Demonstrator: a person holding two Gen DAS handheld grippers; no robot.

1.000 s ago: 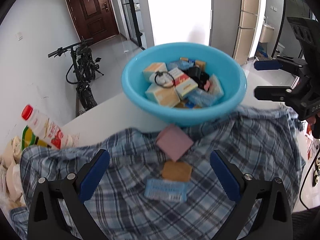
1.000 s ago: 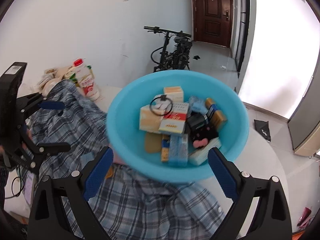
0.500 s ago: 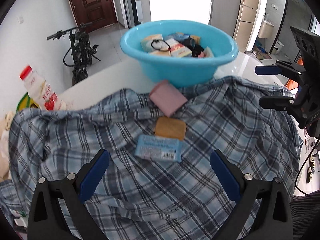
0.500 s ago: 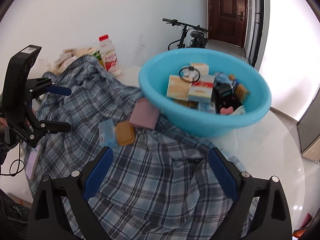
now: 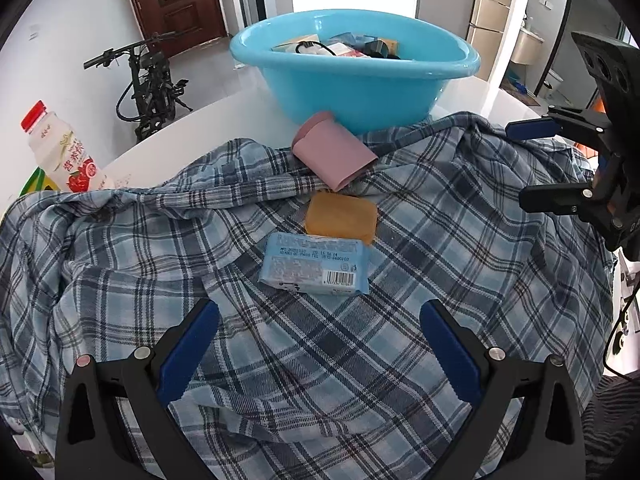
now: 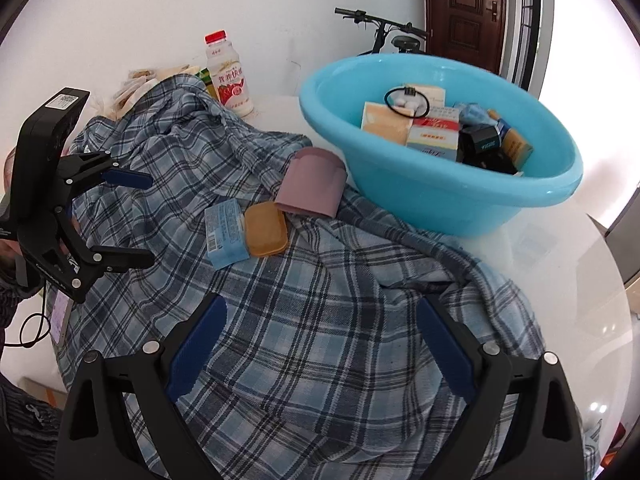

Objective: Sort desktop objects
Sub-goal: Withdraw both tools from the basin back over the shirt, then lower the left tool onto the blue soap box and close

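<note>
Items on blue plaid shirt (image 5: 360,360) spread over white counter (image 6: 580,280): light blue wrapped packet (image 5: 314,263), touching orange rounded soap-like block (image 5: 341,217) behind it, mauve folded pouch (image 5: 334,150) leaning against light blue plastic basin (image 5: 356,80). Basin holds boxes, black cord loop (image 6: 406,100), small packs. Left hand-held gripper (image 5: 320,344) open, empty, above shirt just short of packet. Right hand-held gripper (image 6: 320,340) open, empty, above shirt. Red-capped drink bottle (image 6: 229,76) near wall, bicycle (image 5: 148,80) beyond.

Left gripper (image 5: 320,344) jaws wide, empty — right gripper (image 6: 320,340) same.
</note>
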